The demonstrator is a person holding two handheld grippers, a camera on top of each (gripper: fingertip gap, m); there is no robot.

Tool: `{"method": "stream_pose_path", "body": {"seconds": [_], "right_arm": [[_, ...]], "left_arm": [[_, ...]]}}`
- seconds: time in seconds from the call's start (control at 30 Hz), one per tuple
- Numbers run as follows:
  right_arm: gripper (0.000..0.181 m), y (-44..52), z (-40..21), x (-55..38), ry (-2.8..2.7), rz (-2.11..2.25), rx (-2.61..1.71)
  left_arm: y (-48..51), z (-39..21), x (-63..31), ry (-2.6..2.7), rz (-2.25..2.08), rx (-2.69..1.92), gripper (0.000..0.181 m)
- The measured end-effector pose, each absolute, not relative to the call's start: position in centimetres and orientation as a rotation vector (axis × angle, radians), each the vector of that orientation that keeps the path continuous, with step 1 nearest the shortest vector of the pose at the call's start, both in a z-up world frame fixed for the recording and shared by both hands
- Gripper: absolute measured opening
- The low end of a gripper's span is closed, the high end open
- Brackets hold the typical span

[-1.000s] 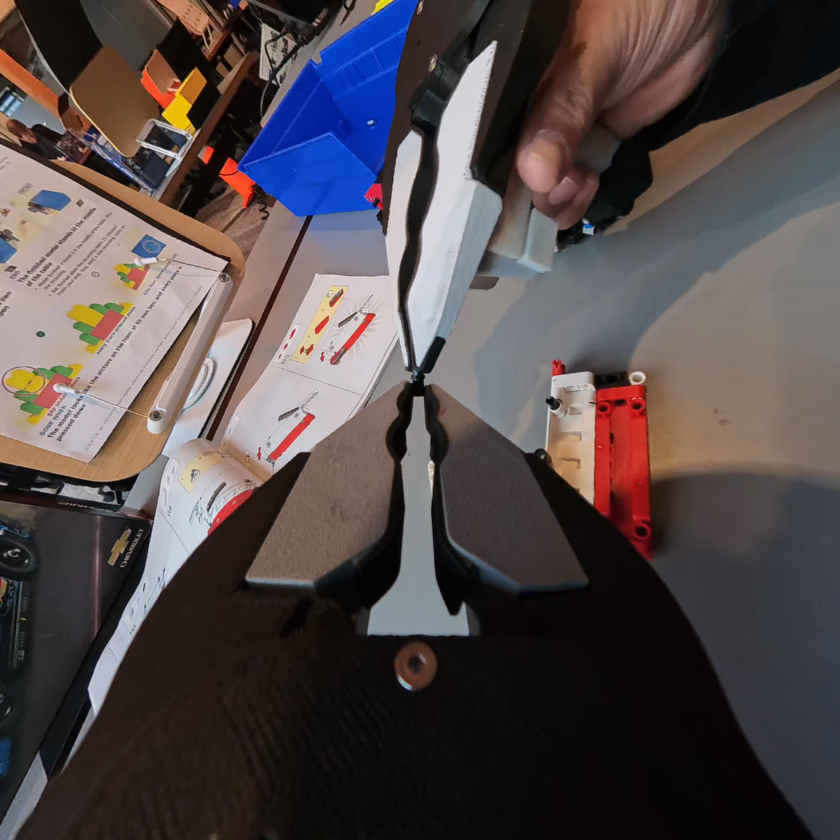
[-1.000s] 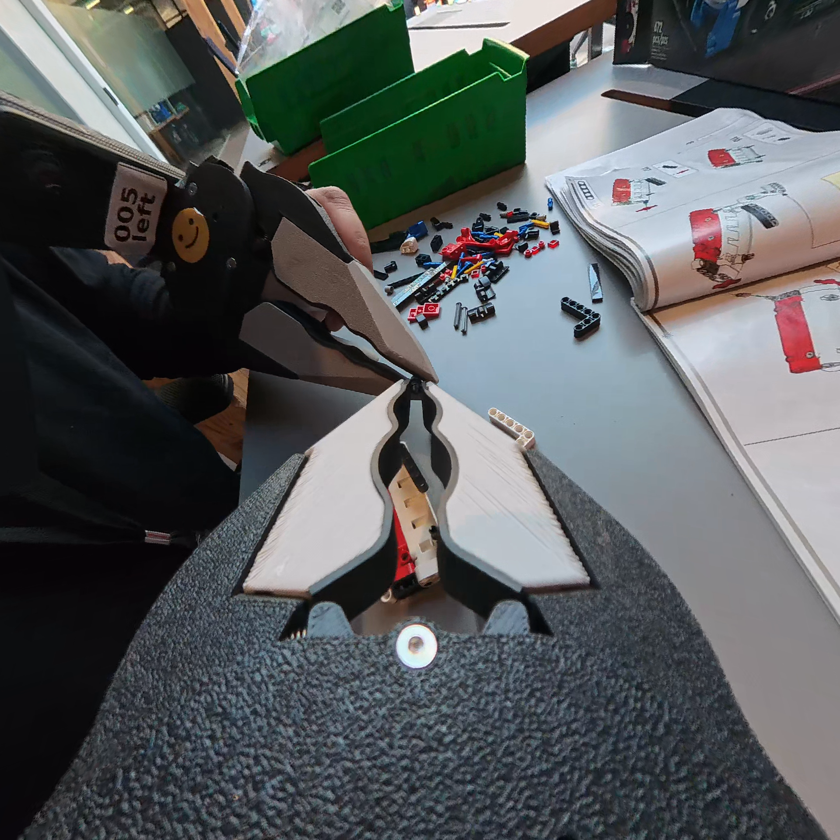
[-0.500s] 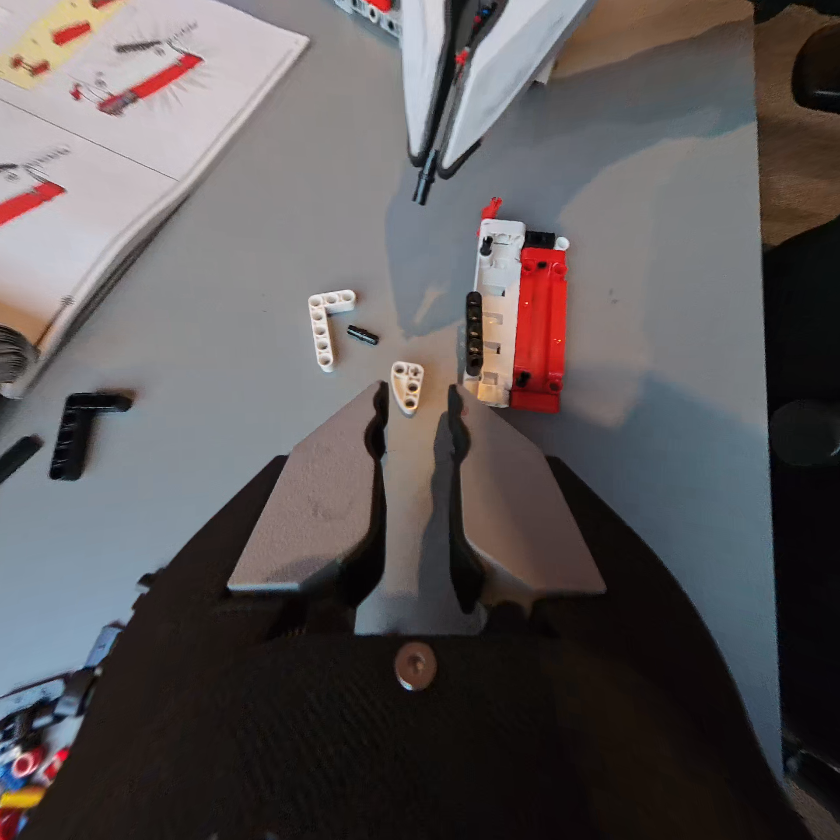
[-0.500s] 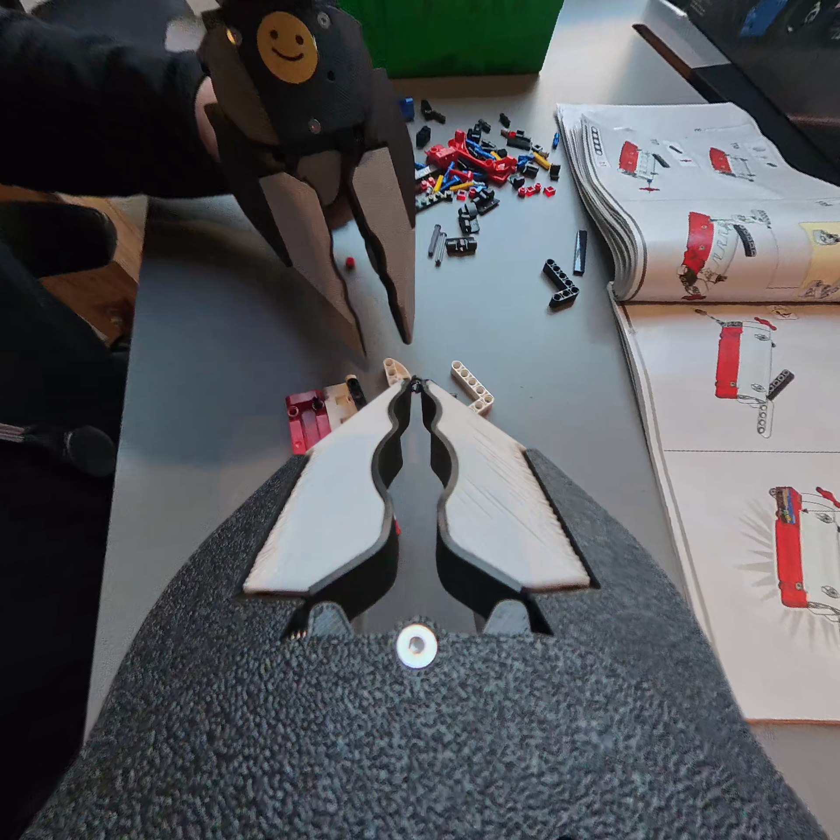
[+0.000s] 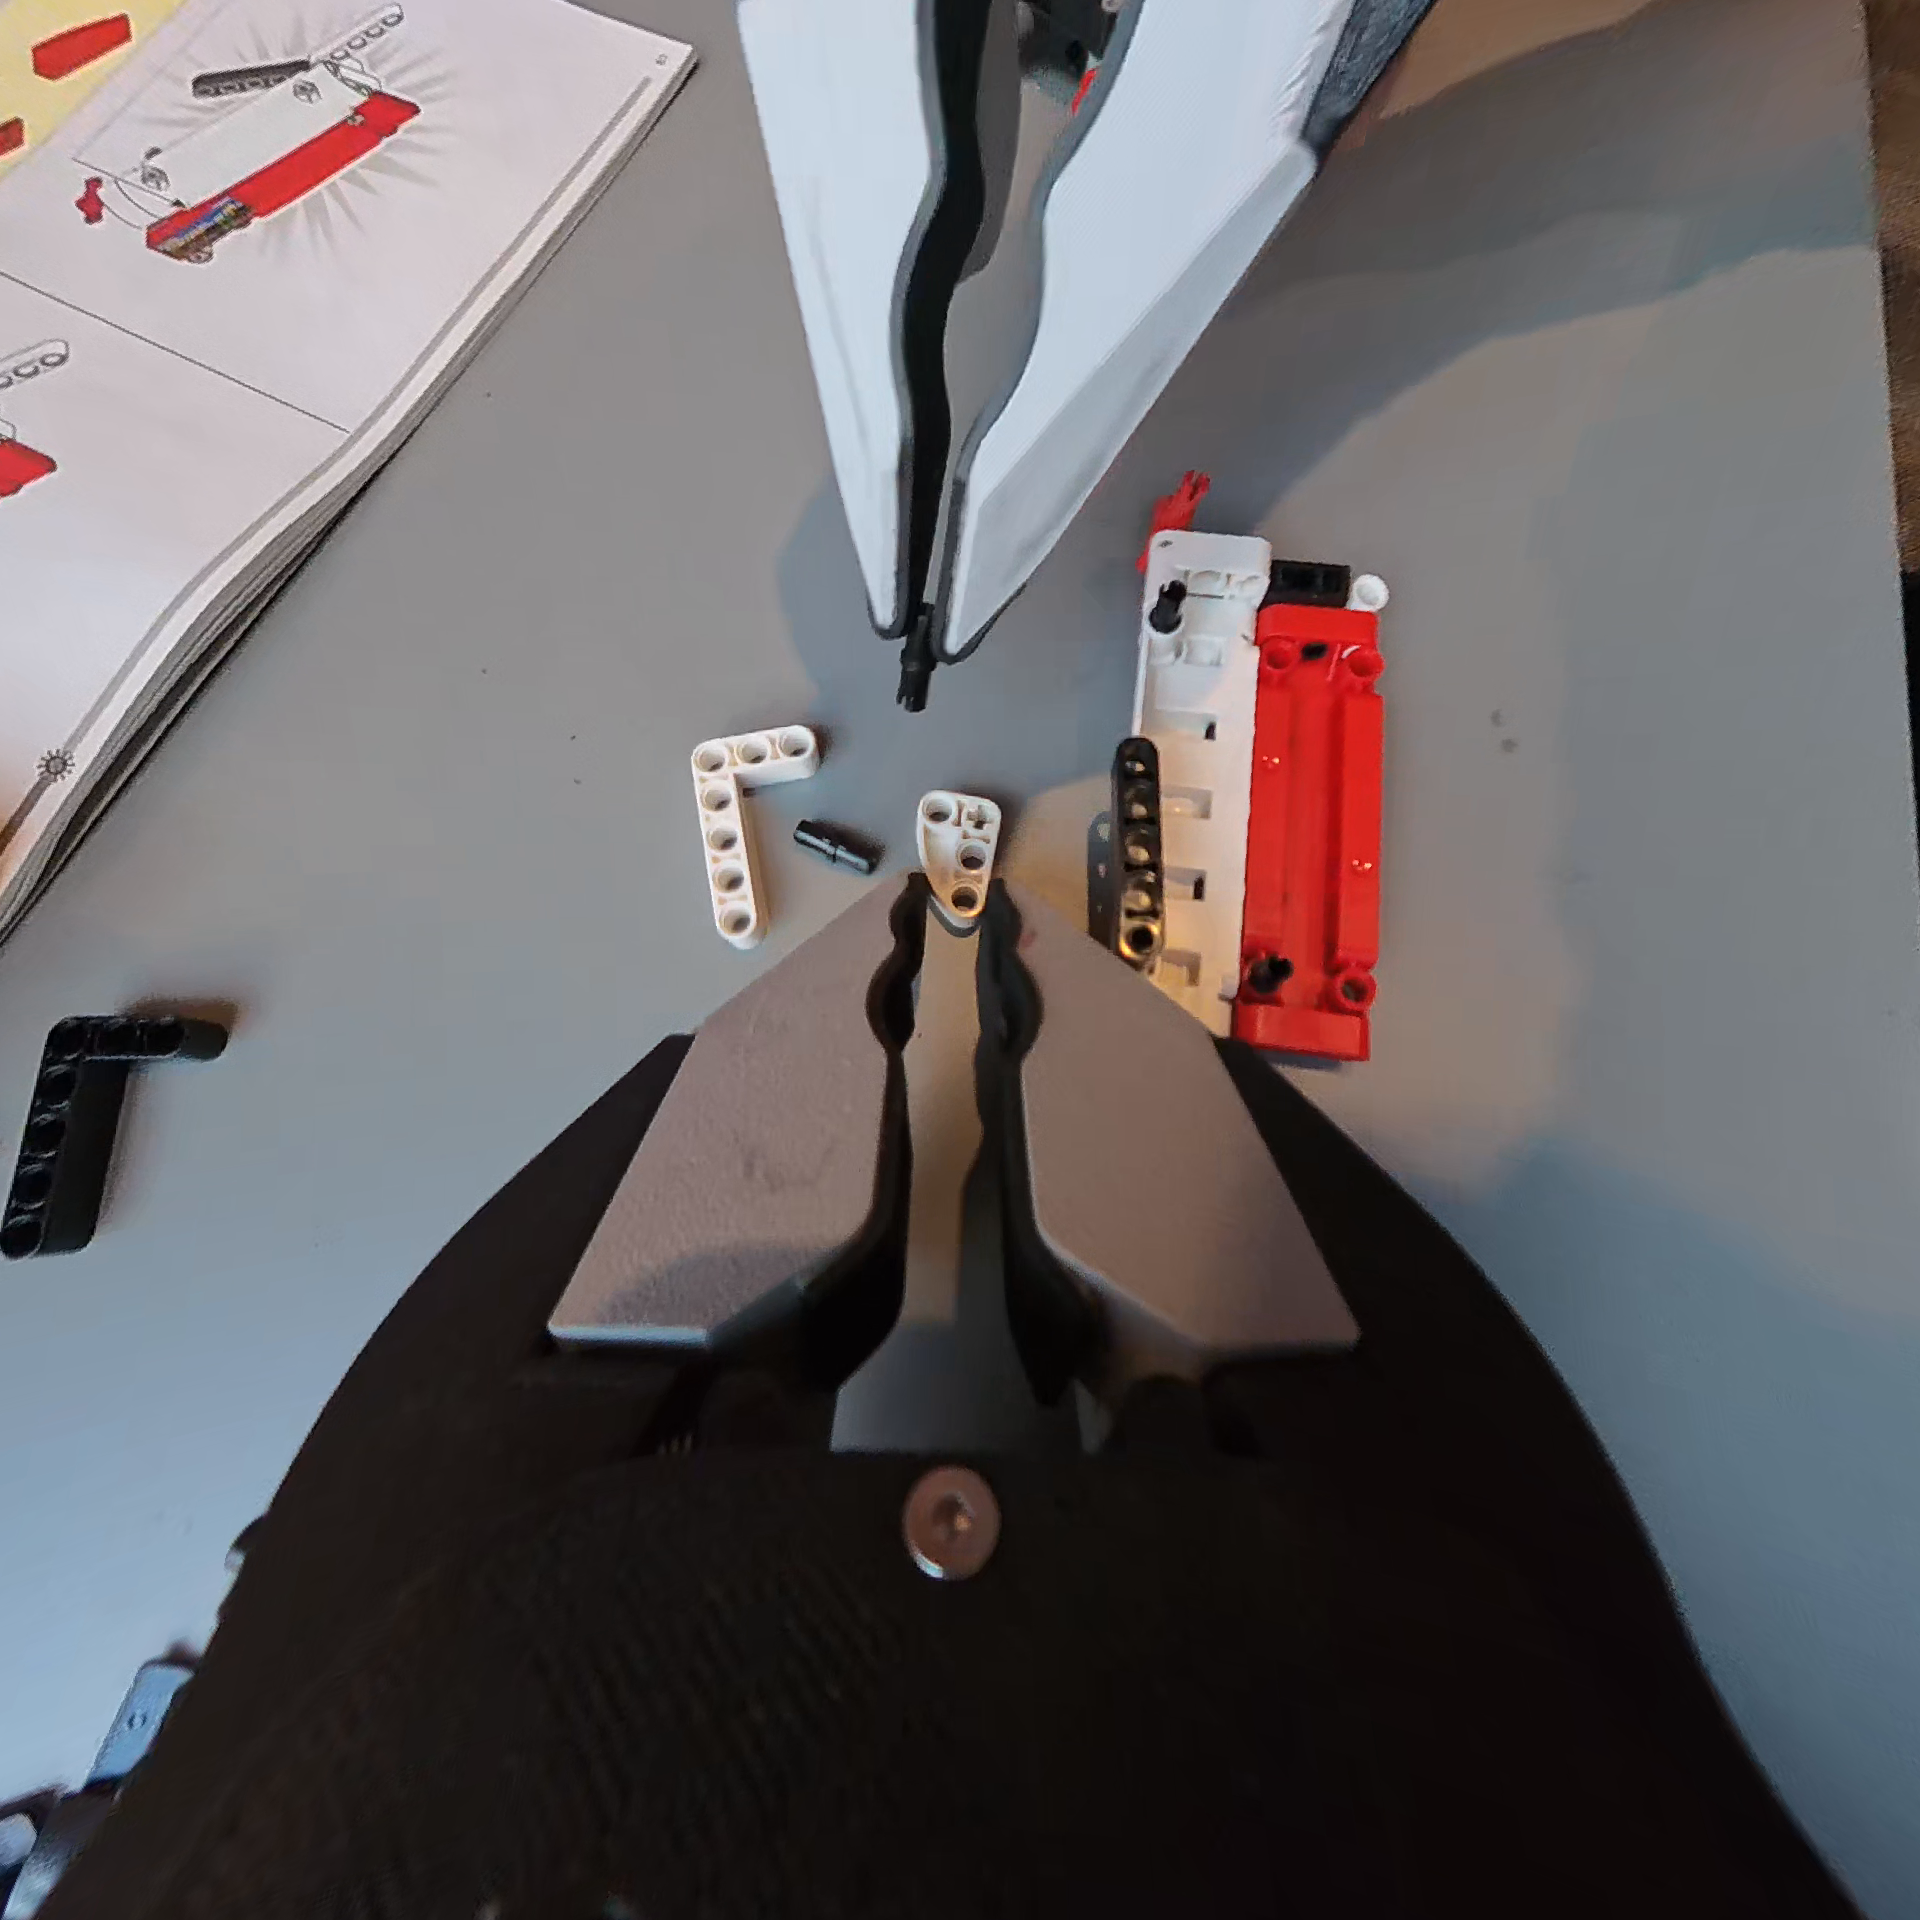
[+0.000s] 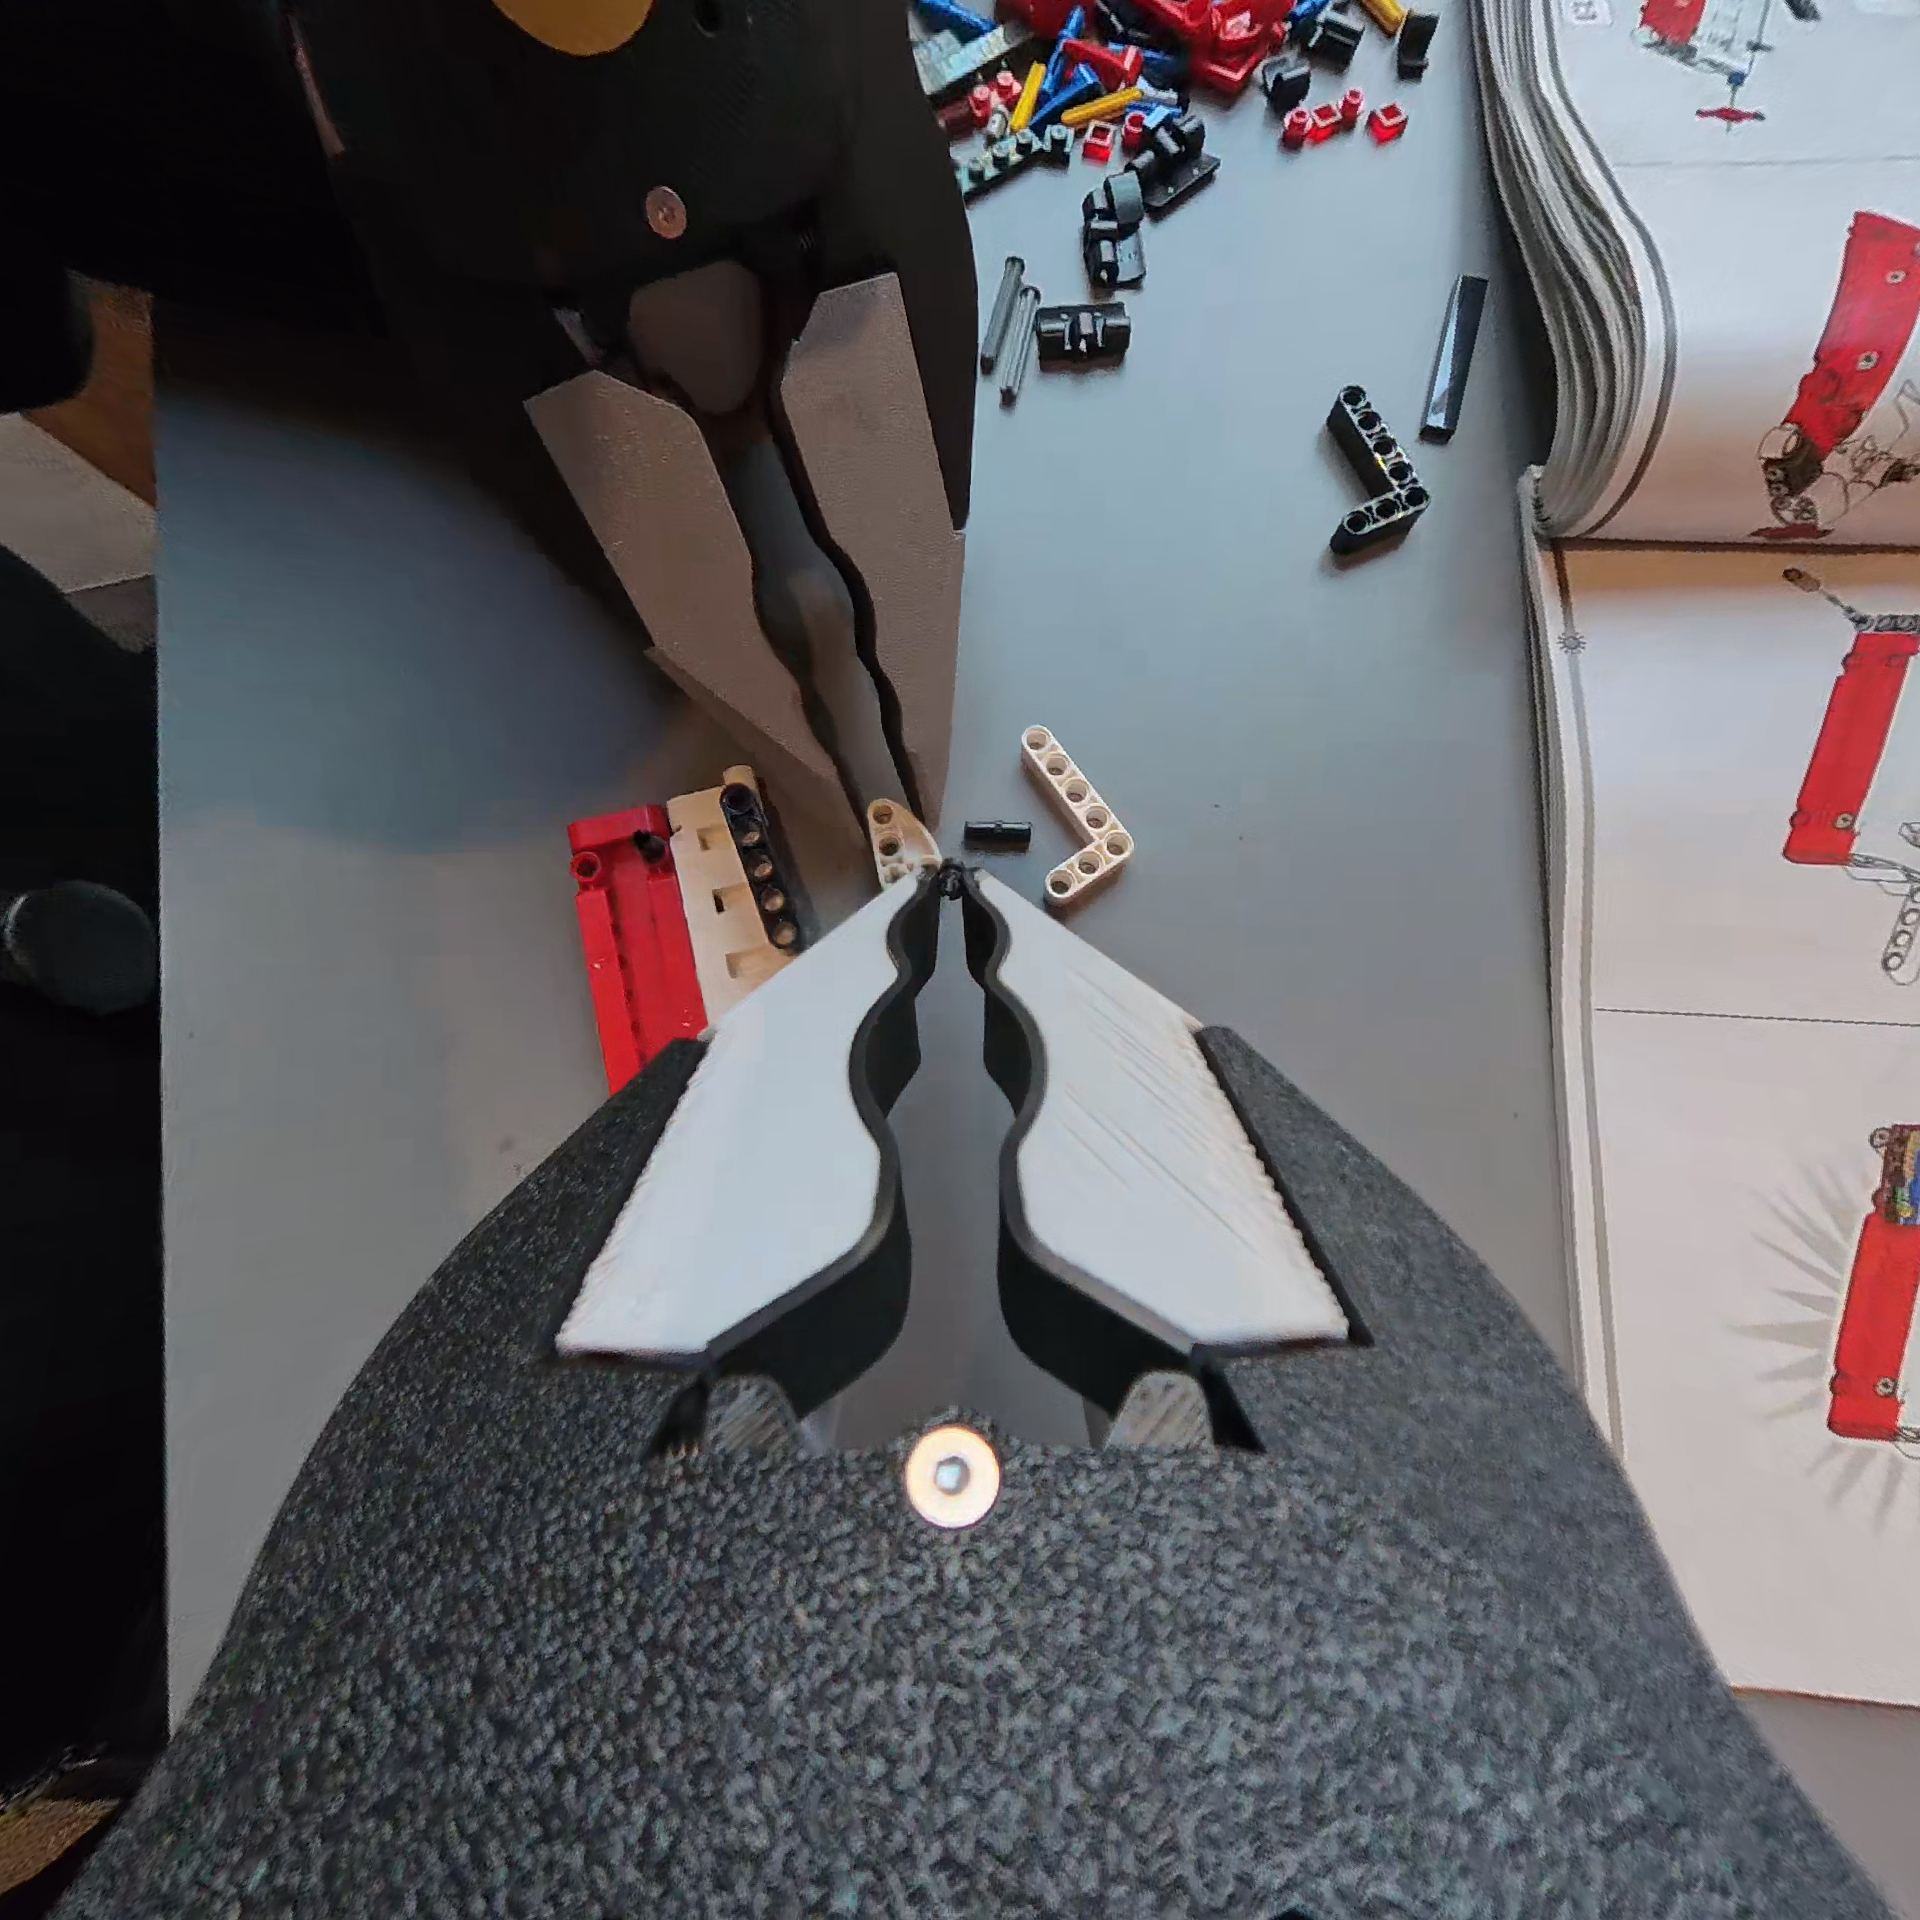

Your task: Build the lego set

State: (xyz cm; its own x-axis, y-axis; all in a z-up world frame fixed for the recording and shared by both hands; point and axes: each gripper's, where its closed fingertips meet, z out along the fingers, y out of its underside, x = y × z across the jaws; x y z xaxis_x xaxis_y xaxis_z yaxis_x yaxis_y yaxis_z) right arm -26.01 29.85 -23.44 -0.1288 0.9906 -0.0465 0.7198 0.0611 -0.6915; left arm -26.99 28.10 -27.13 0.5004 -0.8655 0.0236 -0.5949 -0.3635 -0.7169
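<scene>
Lego pieces, scattered on grey tabletop (image 5: 416, 644). Nearest left gripper (image 5: 951, 904), grey-fingered, tips parted with a narrow gap: small white triangular plastic piece (image 5: 961, 847), flat on table, near end lying between those tips; contact not discernible. Just left of it: short black plastic connector pin (image 5: 836, 844), then white L-shaped holed beam (image 5: 740, 821). Just right: part-built assembly of red and white panels (image 5: 1262, 790), flat on table, with black holed beam (image 5: 1135, 857) along its left edge. Farther on: right gripper (image 5: 914, 639), white-fingered, clenched on thin black plastic pin (image 5: 914, 673), pin end poking past tips, above table. Off to left: black L-shaped beam (image 5: 73, 1122). Beyond, at far left: open paper instruction booklet (image 5: 260, 312). From right wrist view, behind left gripper: mixed heap of loose red, blue, yellow and black plastic parts (image 6: 1143, 73).
</scene>
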Motion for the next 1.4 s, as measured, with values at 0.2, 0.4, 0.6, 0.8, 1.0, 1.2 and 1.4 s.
{"method": "stream_pose_path", "body": {"seconds": [0.2,0.4,0.6,0.8,1.0,1.2,1.4], "right_arm": [[0.004,29.9,-24.1,-25.6,-1.872,0.810,-1.744],[0.004,30.2,-23.8,-25.6,-1.776,0.876,-1.754],[0.004,30.2,-23.4,-25.1,-1.746,0.869,-1.731],[0.004,30.6,-23.0,-25.5,-1.743,0.832,-1.711],[0.004,32.7,-20.5,-27.0,-1.538,0.955,-1.667],[0.004,33.2,-15.6,-26.7,-1.421,1.046,-1.351],[0.004,31.3,-14.7,-26.3,-1.560,0.601,-0.899]], "left_arm": [[28.2,-27.1,-26.8,1.184,-0.525,-2.089,0.008],[28.3,-27.1,-26.7,1.176,-0.496,-2.084,0.008],[28.4,-27.1,-26.6,1.173,-0.454,-2.072,0.008],[28.4,-27.1,-26.5,1.168,-0.473,-2.078,0.008],[28.4,-27.2,-26.5,1.150,-0.532,-2.102,0.008],[28.5,-27.2,-26.5,1.158,-0.524,-2.096,0.008],[28.4,-27.2,-26.5,1.159,-0.523,-2.095,0.008]]}}
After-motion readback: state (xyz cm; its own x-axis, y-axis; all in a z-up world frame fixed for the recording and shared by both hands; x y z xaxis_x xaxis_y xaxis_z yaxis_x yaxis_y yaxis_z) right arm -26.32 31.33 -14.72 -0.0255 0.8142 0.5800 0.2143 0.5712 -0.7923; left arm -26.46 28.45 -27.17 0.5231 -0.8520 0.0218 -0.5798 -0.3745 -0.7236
